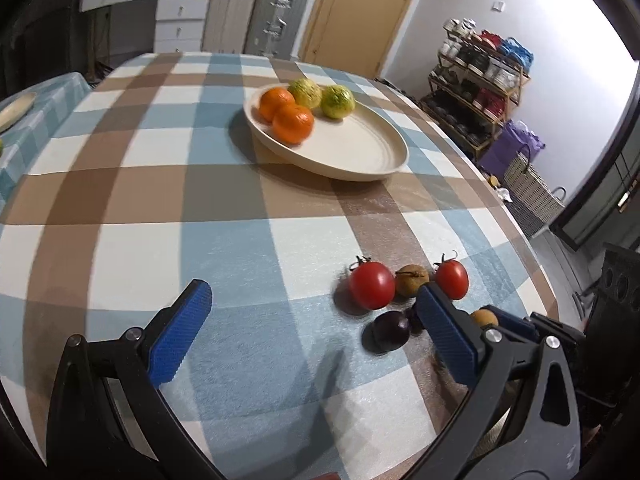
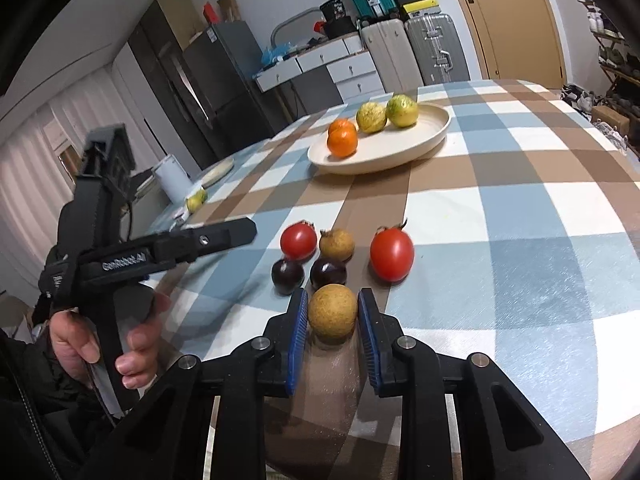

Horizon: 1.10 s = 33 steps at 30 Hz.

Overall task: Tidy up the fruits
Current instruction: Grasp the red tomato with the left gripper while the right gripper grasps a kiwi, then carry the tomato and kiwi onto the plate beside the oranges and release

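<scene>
Blue-padded fingers of the left gripper (image 1: 316,300) stand spread wide over the checked tablecloth (image 1: 140,240) with nothing between them, a red tomato (image 1: 371,285) and a dark plum (image 1: 390,330) lying just inside the right-hand finger and the plate (image 1: 360,148) of citrus well ahead. Seen from the right wrist, the right gripper (image 2: 333,316) has its pads pinched on a tan round fruit (image 2: 333,314). Two plums (image 2: 328,272) and two tomatoes (image 2: 391,254) sit just beyond its tips.
</scene>
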### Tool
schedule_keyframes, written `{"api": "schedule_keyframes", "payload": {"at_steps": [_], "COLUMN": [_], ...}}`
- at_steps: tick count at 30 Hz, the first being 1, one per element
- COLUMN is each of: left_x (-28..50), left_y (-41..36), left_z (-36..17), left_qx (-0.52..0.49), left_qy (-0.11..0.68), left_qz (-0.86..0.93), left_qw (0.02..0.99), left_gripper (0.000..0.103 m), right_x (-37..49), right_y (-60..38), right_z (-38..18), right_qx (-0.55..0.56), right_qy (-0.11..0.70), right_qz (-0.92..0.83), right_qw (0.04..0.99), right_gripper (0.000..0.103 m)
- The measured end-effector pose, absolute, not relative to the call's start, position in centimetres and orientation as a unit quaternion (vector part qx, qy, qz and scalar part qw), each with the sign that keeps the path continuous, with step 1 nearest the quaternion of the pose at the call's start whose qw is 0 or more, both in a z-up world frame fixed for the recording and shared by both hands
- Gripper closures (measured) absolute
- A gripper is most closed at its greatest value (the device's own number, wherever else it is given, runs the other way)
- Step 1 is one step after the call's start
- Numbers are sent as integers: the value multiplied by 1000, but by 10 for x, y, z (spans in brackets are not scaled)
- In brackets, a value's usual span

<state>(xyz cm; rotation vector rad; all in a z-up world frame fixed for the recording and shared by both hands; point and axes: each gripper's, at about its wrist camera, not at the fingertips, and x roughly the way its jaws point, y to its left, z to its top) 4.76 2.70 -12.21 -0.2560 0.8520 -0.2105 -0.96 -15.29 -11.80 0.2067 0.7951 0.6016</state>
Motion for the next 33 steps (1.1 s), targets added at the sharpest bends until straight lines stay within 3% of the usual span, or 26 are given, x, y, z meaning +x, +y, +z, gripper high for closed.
{"api": "schedule_keyframes", "payload": {"at_steps": [11,23,25,33], "left_x": [69,80,81,80], "left_y": [20,11,10,15], "left_z": [-135,-140,-142,-140], "left_qx": [-157,-163,-162,-166], "left_qy": [429,441,445,441], "left_qz": [-167,-228,-234,-234], "left_qw": [874,853,849,850], "left_gripper": [3,55,74,77], "right_x": [6,21,21,23], "right_y": [-167,-175,-174,-171], "right_z": [-106,-102,-102,-102], "right_qx": [106,111,111,110], "right_qy": [359,351,352,351], "right_qz": [293,293,294,296], "right_qw": [880,882,882,882], "right_gripper": [77,77,77,77]}}
